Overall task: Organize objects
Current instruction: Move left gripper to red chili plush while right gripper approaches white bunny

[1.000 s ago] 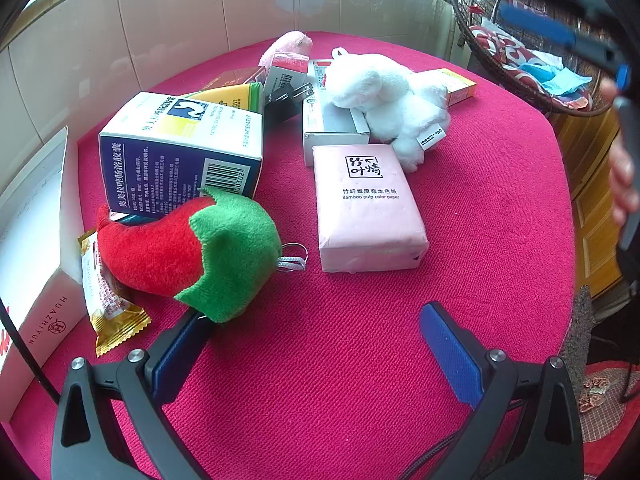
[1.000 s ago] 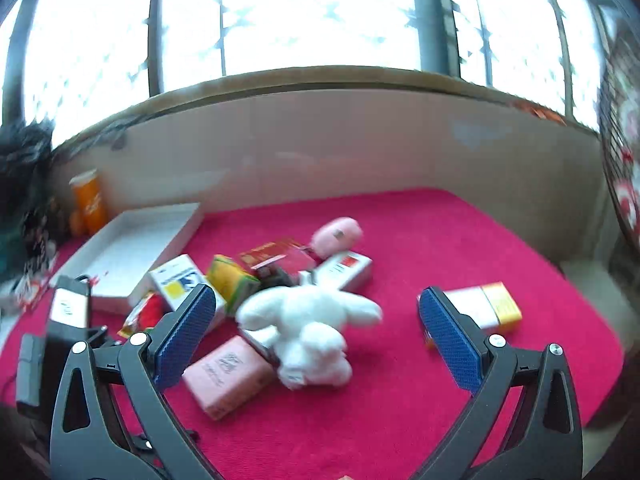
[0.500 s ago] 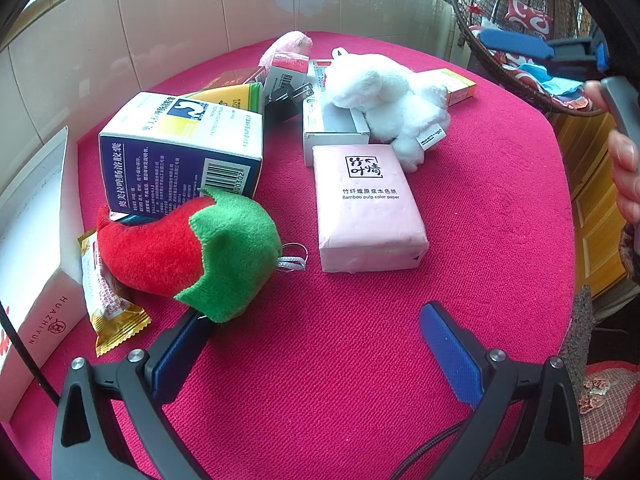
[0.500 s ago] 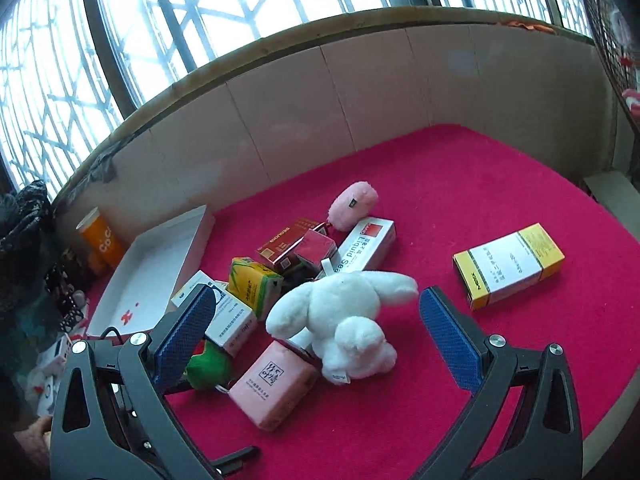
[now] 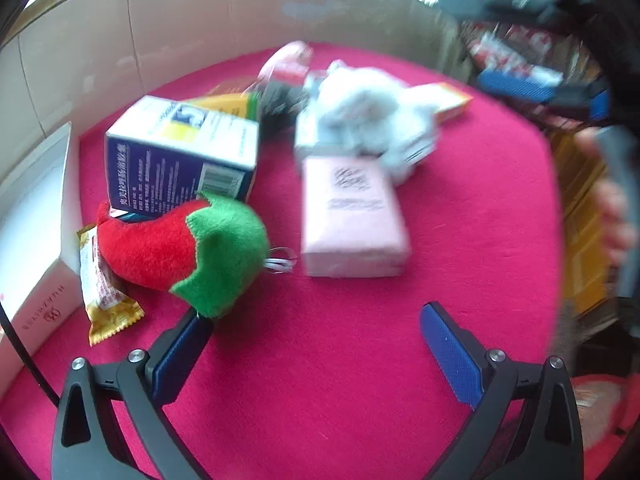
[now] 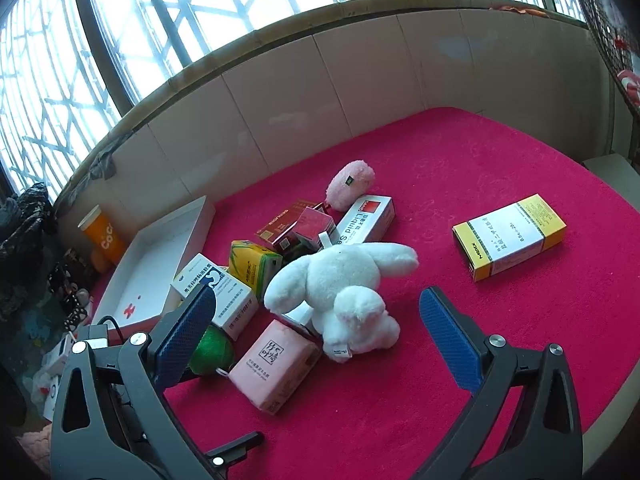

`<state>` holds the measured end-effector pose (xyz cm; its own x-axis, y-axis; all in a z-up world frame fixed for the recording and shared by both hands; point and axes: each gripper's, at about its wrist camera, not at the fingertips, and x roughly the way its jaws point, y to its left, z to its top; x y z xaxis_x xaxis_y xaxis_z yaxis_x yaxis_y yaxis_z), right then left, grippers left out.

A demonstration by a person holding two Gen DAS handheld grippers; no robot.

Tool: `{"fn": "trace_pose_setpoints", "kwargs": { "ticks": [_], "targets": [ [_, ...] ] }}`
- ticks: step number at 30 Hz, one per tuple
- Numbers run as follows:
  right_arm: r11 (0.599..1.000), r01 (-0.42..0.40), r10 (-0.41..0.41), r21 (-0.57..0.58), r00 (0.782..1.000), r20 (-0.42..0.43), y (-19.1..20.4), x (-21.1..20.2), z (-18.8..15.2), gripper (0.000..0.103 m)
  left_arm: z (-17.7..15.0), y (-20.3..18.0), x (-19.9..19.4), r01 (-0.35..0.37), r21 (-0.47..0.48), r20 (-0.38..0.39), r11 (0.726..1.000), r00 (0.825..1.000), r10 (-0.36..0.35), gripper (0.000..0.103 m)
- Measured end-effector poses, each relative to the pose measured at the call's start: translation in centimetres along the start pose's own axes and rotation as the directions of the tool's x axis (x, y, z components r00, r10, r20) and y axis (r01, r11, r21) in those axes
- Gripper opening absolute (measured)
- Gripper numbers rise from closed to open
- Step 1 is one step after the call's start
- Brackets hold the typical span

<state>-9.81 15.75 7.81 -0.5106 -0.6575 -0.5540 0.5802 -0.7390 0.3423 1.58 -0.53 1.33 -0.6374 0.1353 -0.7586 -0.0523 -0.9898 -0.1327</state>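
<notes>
Both the left gripper [image 5: 312,332] and right gripper [image 6: 316,318] hold their fingers spread wide, empty. The red desk [image 6: 500,168] lies bare along its right and near edges. Two plush toys, a white rabbit [image 6: 340,284] and a strawberry [image 5: 180,248], sit mid-clutter beside one pink tissue pack [image 6: 276,364]; one yellow box [image 6: 508,236] lies apart.

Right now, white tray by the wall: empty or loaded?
Empty. The white tray shows a bare floor with only a printed red mark; all boxes and toys lie outside.

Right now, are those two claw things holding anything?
Left gripper: open, holding nothing; its fingers hang above the red cloth.
Right gripper: open, holding nothing.
</notes>
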Motion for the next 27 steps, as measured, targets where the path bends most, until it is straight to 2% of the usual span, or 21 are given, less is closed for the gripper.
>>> {"fn": "trace_pose_setpoints", "kwargs": {
  "ticks": [2,4,5,6,7,8,9,11,13,15,17,19,20,23,27],
  "targets": [
    [1.0,0.012,-0.012,-0.008,1.0,0.025,-0.2,-0.7,0.2,0.103,-0.3,0.2,-3.2,0.046,-0.01,0.088,0.999,0.995,-0.044,0.103],
    [1.0,0.023,-0.022,-0.009,0.998,0.051,-0.5,-1.3,0.4,0.103,-0.4,0.6,-5.9,0.046,-0.016,0.155,0.999,0.987,-0.044,0.103],
    [1.0,0.027,-0.026,-0.006,0.998,0.058,-0.7,-1.4,0.5,0.103,-0.1,0.5,-7.0,0.003,-0.019,0.144,1.0,0.99,0.0,0.103],
    [1.0,0.026,-0.026,-0.001,0.998,0.06,-0.9,-1.4,0.6,0.103,0.0,1.1,-7.9,0.001,-0.04,0.178,0.999,0.984,0.006,0.103],
    [1.0,0.024,-0.024,0.005,0.998,0.056,-1.1,-1.3,0.6,0.103,0.0,1.6,-8.7,-0.027,-0.045,0.179,0.999,0.983,0.034,0.103],
    [1.0,0.022,-0.023,0.011,0.998,0.05,-1.2,-1.2,0.5,0.103,0.1,2.6,-9.4,-0.029,-0.075,0.21,0.997,0.977,0.045,0.103],
    [1.0,0.021,-0.021,0.018,0.999,0.042,-1.3,-0.9,0.4,0.103,-0.4,4.1,-10.6,-0.062,-0.088,0.232,0.994,0.969,0.081,0.103],
    [1.0,0.012,-0.013,0.028,1.0,0.02,-1.5,-0.5,0.1,0.103,0.1,5.7,-10.8,-0.07,-0.146,0.226,0.987,0.969,0.102,0.103],
    [0.999,0.007,-0.008,0.035,1.0,0.009,-1.7,-0.3,-0.1,0.103,0.7,6.8,-10.4,-0.035,-0.188,0.222,0.982,0.972,0.077,0.103],
    [0.999,0.014,-0.014,0.039,1.0,0.005,-1.9,-0.2,-0.3,0.103,1.2,7.0,-9.6,0.007,-0.231,0.21,0.973,0.977,0.043,0.103],
    [0.999,0.02,-0.02,0.047,1.0,0.002,-2.1,-0.1,-0.3,0.103,1.4,6.3,-7.6,0.022,-0.26,0.149,0.965,0.989,0.018,0.103],
    [0.998,0.023,-0.023,0.054,1.0,0.0,-2.3,-0.1,-0.4,0.103,1.3,5.4,-6.1,-0.026,-0.259,0.092,0.966,0.994,0.051,0.103],
    [0.998,0.025,-0.025,0.056,1.0,-0.002,-2.4,0.0,-0.5,0.103,1.4,5.1,-4.8,-0.046,-0.269,0.04,0.962,0.997,0.059,0.103],
    [0.998,0.029,-0.028,0.064,1.0,-0.009,-2.7,0.2,-0.6,0.103,1.9,4.4,-2.1,-0.047,-0.293,-0.038,0.955,0.999,0.037,0.103],
    [0.996,0.031,-0.03,0.083,0.999,-0.018,-3.3,0.6,-0.9,0.103,2.7,3.9,0.3,-0.088,-0.305,-0.078,0.948,0.995,0.067,0.103]
  ]
}}
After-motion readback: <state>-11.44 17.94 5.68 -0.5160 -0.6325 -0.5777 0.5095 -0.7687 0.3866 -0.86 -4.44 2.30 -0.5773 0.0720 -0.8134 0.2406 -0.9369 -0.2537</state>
